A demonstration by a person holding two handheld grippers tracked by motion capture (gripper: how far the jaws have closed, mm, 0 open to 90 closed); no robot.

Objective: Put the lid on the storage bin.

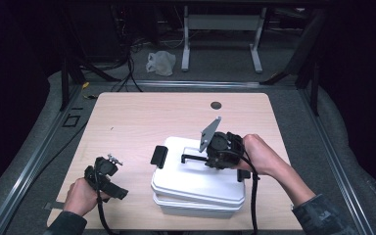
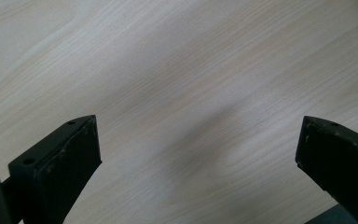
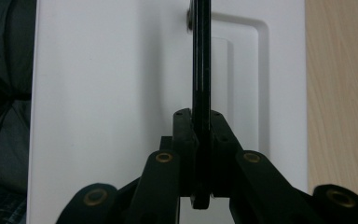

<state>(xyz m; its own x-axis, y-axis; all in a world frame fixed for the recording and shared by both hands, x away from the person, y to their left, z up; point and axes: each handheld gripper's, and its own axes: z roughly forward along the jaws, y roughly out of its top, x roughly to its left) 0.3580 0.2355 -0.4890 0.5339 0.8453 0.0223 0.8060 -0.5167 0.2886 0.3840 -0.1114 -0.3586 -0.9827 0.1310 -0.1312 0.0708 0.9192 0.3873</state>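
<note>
A white lidded box (image 1: 198, 183) sits on the near right part of the wooden table (image 1: 142, 117), its lid on and a black latch (image 1: 159, 156) sticking out at its left end. The right gripper (image 1: 196, 158), held in the person's right hand (image 1: 259, 155), lies over the lid with its jaws clamped tight on the box's black carry handle (image 3: 201, 70), which stands up from its recess in the lid; the right gripper view shows the thin black bar pinched between the two pads. The left gripper (image 1: 108, 169) rests well apart from the box at the table's near left, in the left hand (image 1: 81, 196). Its jaws stand wide apart over bare wood, with nothing between them
</note>
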